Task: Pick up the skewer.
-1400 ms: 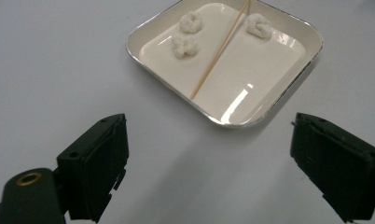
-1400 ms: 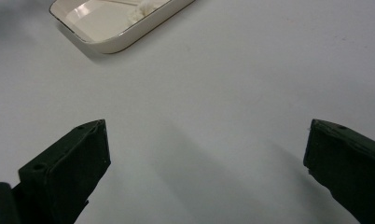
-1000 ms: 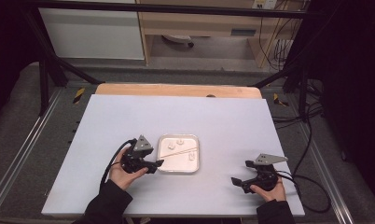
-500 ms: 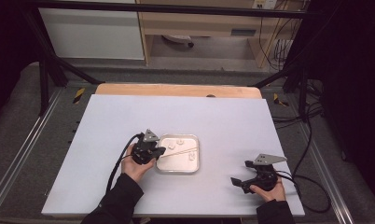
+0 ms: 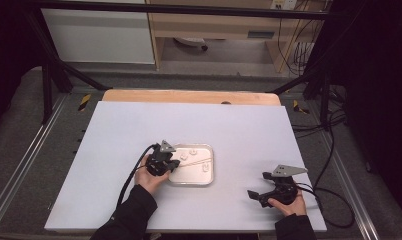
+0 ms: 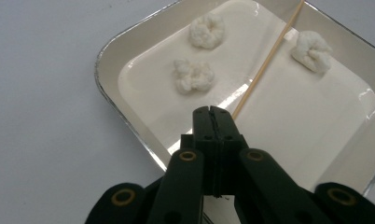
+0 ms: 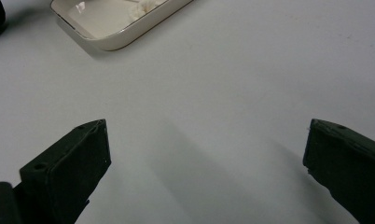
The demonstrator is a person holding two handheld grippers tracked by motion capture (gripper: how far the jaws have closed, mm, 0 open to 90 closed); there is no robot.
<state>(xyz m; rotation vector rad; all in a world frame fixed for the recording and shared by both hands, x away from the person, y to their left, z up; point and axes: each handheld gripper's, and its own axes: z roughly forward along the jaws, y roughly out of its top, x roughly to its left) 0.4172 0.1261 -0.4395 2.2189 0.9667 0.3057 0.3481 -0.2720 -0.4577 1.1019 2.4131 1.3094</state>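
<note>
A shallow silver-rimmed white tray lies on the white table, left of the middle. In it are three small white fluffy lumps and a thin wooden skewer lying aslant. My left gripper reaches over the tray's near-left rim, and its jaws are shut on the skewer's near end. In the high view the left gripper sits at the tray's left edge. My right gripper rests open near the table's front right, its jaws wide apart over bare table.
The tray's corner lies up and left of the right gripper. A wooden strip runs along the table's far edge. Cables trail from both grippers. Metal frame rails flank the table.
My left hand moved right and a little forward to the tray's left edge, and its jaws now meet over the skewer's end. The right hand has kept still.
</note>
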